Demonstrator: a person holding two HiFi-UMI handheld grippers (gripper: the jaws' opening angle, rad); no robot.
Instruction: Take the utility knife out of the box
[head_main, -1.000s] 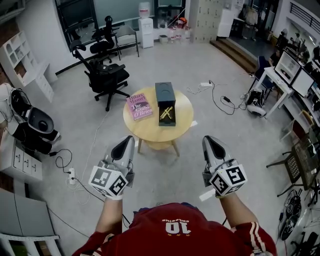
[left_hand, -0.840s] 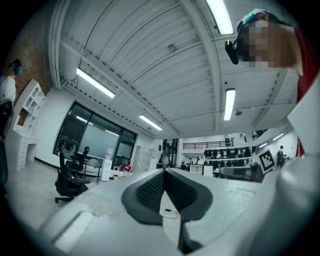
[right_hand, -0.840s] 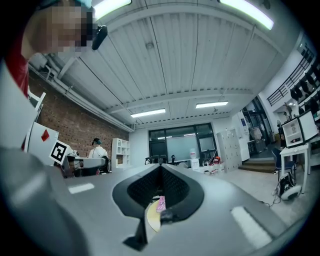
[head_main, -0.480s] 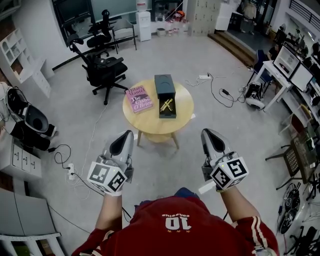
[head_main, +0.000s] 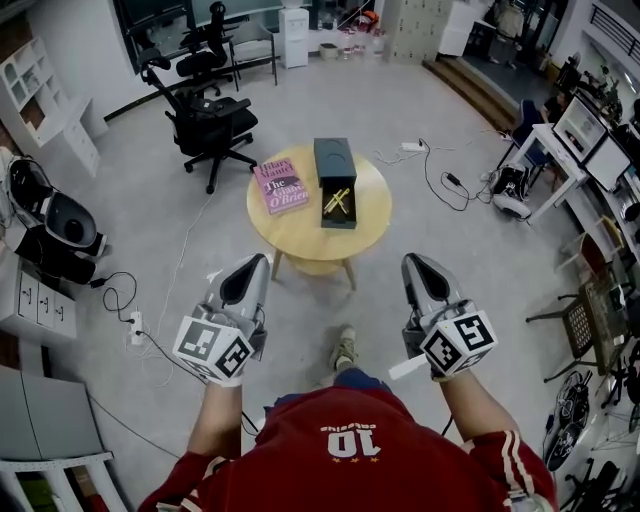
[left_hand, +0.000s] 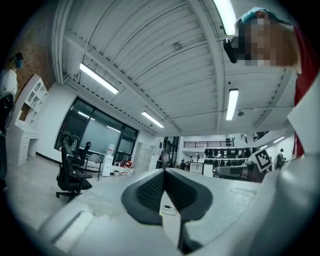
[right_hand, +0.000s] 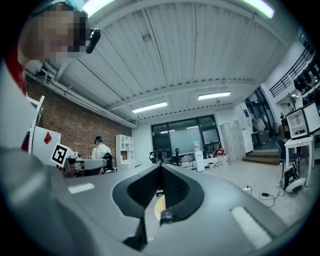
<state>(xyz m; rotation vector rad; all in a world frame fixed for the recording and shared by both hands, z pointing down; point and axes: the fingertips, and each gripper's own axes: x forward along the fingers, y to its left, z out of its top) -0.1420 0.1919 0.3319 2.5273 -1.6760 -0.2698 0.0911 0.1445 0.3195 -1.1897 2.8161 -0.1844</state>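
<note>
Head view: your left gripper (head_main: 254, 264) and right gripper (head_main: 413, 262) are clenched, empty; unopened, they may shove the yellow utility knife (head_main: 336, 201) inside the dark rectangular box (head_main: 334, 160).

Bright, even indoor light from ceiling strip lights (left_hand: 99, 78); nearest tubes blow out to glare at top of both gripper views. Head view sharp, faint soft shadows on floor (head_main: 400, 130), edges bent. Gripper views fisheye w/ black corners; left tongs (left_hand: 164, 172) & right tongs (right_hand: 160, 167) close-up, blurred, room behind clearer
</note>
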